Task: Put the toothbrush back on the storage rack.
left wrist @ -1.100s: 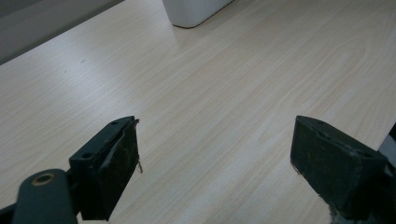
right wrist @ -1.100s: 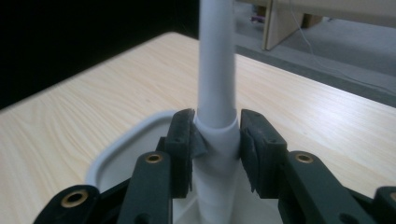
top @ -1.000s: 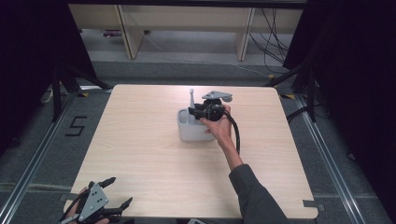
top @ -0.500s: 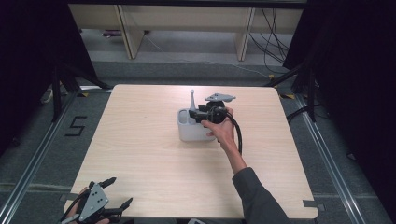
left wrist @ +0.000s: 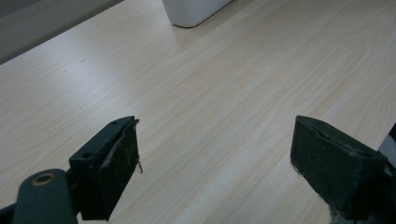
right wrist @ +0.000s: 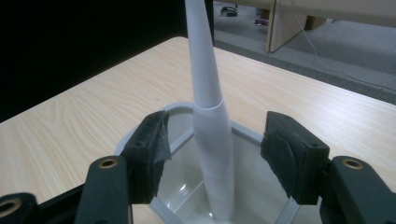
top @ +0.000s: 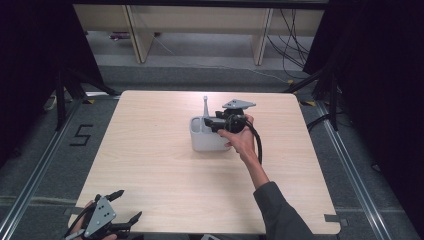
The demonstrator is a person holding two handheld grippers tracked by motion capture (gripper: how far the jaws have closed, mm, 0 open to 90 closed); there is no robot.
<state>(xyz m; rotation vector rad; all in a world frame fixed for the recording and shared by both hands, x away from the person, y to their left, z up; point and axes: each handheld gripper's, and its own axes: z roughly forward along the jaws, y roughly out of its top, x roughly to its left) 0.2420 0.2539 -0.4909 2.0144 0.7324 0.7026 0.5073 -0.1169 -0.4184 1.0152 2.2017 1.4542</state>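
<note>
A white holder (top: pixel 202 143) with compartments stands at the middle of the wooden table (top: pixel 150 170). A long white handled tool (top: pixel 205 106) stands upright in its far left compartment. My right gripper (top: pixel 213 123) reaches in from the right at the holder's rim. In the right gripper view the tool's handle (right wrist: pixel 205 84) rises between the open jaws of my right gripper (right wrist: pixel 215 144), and neither pad touches it. These jaws have just been opening. My left gripper (top: pixel 129 205) rests open at the table's near left corner, with nothing in it (left wrist: pixel 215 158).
The holder's rim (right wrist: pixel 182 108) lies just under the right jaws. The holder's base (left wrist: pixel 194 11) shows far off in the left gripper view. Shelving legs and cables stand on the floor beyond the far edge.
The right jaws have spread apart from the tool's handle, which stays standing in the holder. The left gripper has kept still.
</note>
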